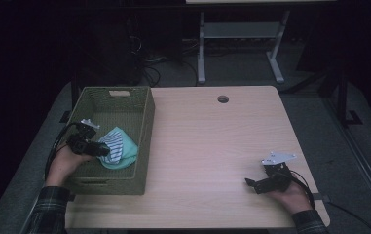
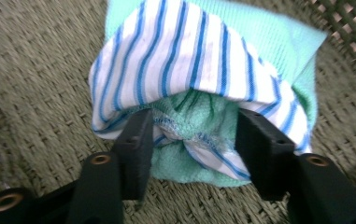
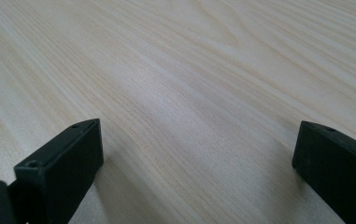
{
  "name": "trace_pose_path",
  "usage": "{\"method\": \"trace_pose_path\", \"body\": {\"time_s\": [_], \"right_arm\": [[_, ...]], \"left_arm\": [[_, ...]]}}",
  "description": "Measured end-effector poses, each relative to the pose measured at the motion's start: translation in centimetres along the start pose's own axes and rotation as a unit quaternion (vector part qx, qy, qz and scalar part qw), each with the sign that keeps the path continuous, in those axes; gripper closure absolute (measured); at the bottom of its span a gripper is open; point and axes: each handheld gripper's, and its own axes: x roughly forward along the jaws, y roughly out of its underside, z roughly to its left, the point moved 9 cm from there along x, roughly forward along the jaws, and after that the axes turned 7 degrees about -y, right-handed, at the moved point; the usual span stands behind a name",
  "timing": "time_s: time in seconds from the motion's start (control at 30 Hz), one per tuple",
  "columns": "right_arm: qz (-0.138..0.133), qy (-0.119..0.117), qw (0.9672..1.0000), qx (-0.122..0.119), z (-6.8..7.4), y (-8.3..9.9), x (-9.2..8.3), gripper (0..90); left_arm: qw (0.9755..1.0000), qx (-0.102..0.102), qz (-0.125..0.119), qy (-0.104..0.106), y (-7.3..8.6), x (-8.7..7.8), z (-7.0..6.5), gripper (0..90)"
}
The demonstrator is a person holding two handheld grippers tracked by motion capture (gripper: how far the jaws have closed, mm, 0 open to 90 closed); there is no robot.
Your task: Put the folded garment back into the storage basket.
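A woven olive basket (image 1: pixel 146 117) stands on the left of the light wooden table (image 1: pixel 212 146). Inside it lies a white cloth with blue stripes (image 2: pixel 185 56), folded over a mint-green cloth (image 2: pixel 302 42); the same bundle (image 1: pixel 120 146) sits near the basket's right wall. My left gripper (image 1: pixel 106 152) reaches into the basket from the left. Its jaws stand apart on either side of the bundle's near fold (image 2: pixel 194 135), which rests loose on the basket floor. My right gripper (image 1: pixel 251 184) lies low over the table's front right, open (image 3: pixel 196 154), with bare wood between its fingers.
The basket's walls (image 2: pixel 348 28) close in around the left gripper. A round cable hole (image 1: pixel 223 99) sits at the table's far edge. Beyond the table stand a white desk frame (image 1: pixel 241 44) and cables on the dark floor.
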Motion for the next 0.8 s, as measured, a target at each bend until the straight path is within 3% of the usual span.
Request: {"method": "trace_pose_path", "body": {"time_s": [0.2,0.37,0.57,0.8], "right_arm": [[0.0,0.0,1.0,0.0,0.0,0.0,0.0,1.6],[0.0,0.0,1.0,0.001,0.0,0.0,0.0,1.5],[0.001,0.0,1.0,0.002,0.0,0.0,0.0,1.5],[0.0,0.0,1.0,0.001,0.0,0.0,0.0,1.6]], "left_arm": [[0.9989,-0.017,-0.043,0.014,-0.9,-2.0,-0.2,29.7],[0.9974,-0.017,-0.069,0.013,-1.9,-3.6,-0.9,22.4],[0.9949,-0.006,-0.098,0.022,-3.5,-5.0,-2.6,17.3],[0.9901,0.0,-0.136,0.036,-5.8,-6.0,-5.6,16.5]]}}
